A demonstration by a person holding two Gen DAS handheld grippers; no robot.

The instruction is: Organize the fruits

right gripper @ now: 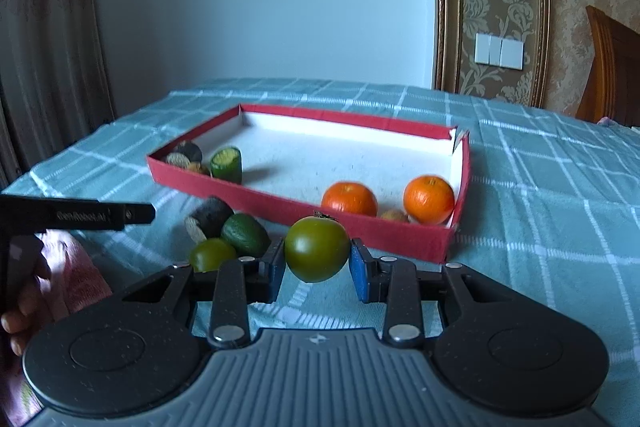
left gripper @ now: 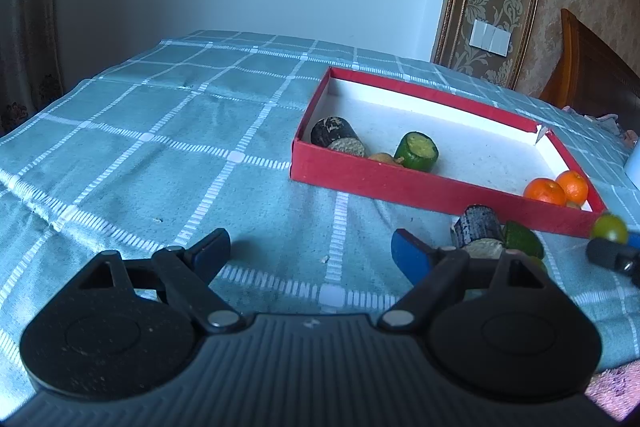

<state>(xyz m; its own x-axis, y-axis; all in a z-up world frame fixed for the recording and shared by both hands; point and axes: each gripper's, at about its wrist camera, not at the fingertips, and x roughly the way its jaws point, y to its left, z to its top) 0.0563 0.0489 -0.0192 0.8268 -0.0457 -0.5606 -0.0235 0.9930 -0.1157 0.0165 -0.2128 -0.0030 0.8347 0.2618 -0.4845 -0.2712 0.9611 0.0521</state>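
My right gripper (right gripper: pixel 317 264) is shut on a green tomato (right gripper: pixel 317 249), its blue pads pressed on both sides, just in front of the red box (right gripper: pixel 360 227). The same tomato (left gripper: pixel 610 228) shows at the right edge of the left wrist view. Two oranges (right gripper: pixel 349 198) (right gripper: pixel 429 199) lie in the box's near right corner. A green cut piece (right gripper: pixel 227 163) and a dark cut piece (right gripper: pixel 186 153) lie at its left end. My left gripper (left gripper: pixel 312 251) stands open over the cloth, with nothing between its fingers.
On the cloth outside the box lie a dark cylinder (right gripper: pixel 208 217), a green avocado-like fruit (right gripper: pixel 245 234) and a second green tomato (right gripper: pixel 212 254). A hand (right gripper: pixel 24 307) holds the left gripper's handle (right gripper: pixel 80 215). A wooden chair (right gripper: pixel 612 67) stands at the back right.
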